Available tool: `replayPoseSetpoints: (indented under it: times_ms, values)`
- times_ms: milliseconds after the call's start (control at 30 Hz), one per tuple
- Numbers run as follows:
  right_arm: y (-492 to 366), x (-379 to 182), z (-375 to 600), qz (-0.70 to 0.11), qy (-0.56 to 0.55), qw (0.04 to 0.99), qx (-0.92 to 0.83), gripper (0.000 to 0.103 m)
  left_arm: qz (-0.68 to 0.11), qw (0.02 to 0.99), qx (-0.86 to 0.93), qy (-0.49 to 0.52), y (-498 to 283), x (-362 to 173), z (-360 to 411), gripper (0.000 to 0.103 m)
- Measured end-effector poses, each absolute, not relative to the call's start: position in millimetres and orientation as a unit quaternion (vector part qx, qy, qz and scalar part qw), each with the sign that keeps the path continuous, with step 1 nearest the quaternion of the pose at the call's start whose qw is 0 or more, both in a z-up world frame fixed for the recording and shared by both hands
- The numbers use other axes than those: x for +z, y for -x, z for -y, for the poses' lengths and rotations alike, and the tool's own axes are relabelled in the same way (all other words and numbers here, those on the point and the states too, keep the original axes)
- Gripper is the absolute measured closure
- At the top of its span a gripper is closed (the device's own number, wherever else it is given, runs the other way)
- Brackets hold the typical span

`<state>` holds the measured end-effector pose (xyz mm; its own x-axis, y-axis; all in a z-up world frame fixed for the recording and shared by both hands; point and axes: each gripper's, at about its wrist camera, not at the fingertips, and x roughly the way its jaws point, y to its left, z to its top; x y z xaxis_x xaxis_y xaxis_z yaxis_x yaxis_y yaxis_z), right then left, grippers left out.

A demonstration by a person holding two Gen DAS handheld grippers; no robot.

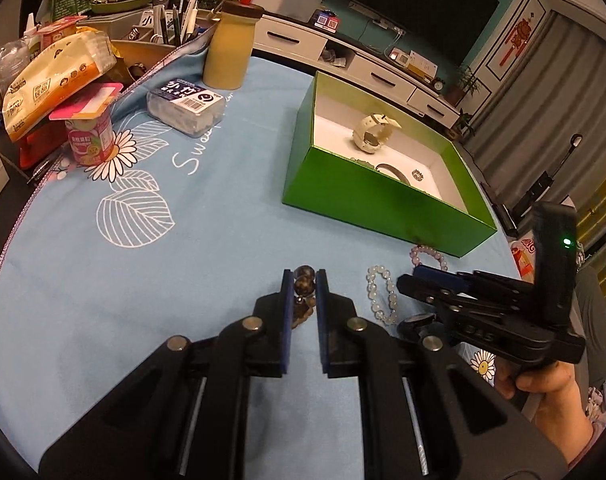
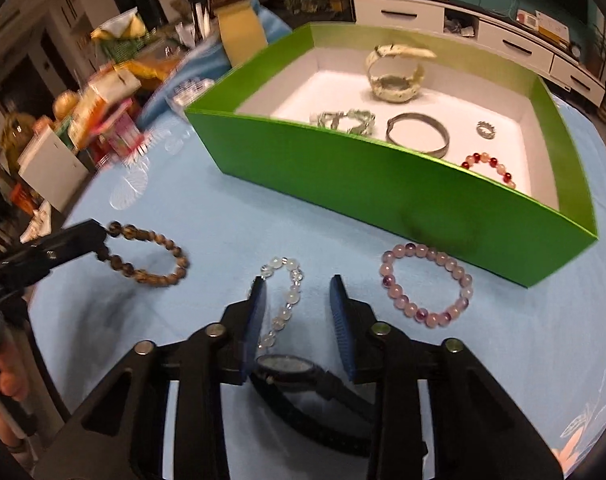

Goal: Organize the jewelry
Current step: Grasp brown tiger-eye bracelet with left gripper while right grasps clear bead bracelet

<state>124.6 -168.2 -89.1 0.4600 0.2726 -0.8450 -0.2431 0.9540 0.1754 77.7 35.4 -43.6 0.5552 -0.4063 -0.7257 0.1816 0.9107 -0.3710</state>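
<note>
Beaded bracelets on the table: three, brown (image 2: 145, 254), clear (image 2: 283, 300), pink (image 2: 427, 285).
Things in the green box (image 2: 383, 196): six, with one cream watch (image 2: 395, 76).
Your left fingers (image 1: 304, 284): closed on the brown bracelet, its loop hanging sideways.
Your right fingers (image 2: 299, 300): open, straddling the clear bracelet, which runs lengthwise away from you.
Black watch (image 2: 291, 368): one, under them.

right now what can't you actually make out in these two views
- Green box, left wrist view: its near wall hides most of the floor; only the pale watch shows whole.
- Dark watch, right wrist view: the right gripper covers its strap ends.
- Brown bead bracelet, left wrist view: only a few beads show between the left gripper pads.
- Clutter at far left, right wrist view: blurred, labels unreadable.
</note>
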Motion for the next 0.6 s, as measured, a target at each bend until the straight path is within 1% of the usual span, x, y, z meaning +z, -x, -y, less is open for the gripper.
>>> replayPoseSetpoints:
  times_ms: [167,233,300,400,500,600]
  values:
    - [-133.2,-99.9,155.9,-0.517,0.021,0.843,0.145,0.078,-0.449,0.867,-0.170,0.131,-79.7,-50.6,-34.1,0.093]
    - [-132.8,-99.3,149.2,-0.518,0.052,0.843,0.138,0.083,-0.449,0.867,-0.170,0.129,-81.7,-51.6,-33.4,0.093]
    - [-130.6,-98.9,143.2,-0.510,0.080,0.846,0.135,0.095,-0.449,0.868,-0.171,0.129,-82.4,-51.5,-32.7,0.093]
    - [-123.2,-98.1,137.0,-0.493,0.111,0.854,0.127,0.096,-0.447,0.868,-0.172,0.129,-84.2,-50.2,-31.2,0.093]
    - [-115.9,-96.4,141.8,-0.482,0.088,0.861,0.136,0.096,-0.443,0.870,-0.174,0.127,-82.7,-45.3,-28.8,0.093]
    - [-104.9,-83.0,148.6,-0.458,0.069,0.875,0.139,0.096,-0.434,0.874,-0.180,0.124,-80.8,-37.4,-26.4,0.093]
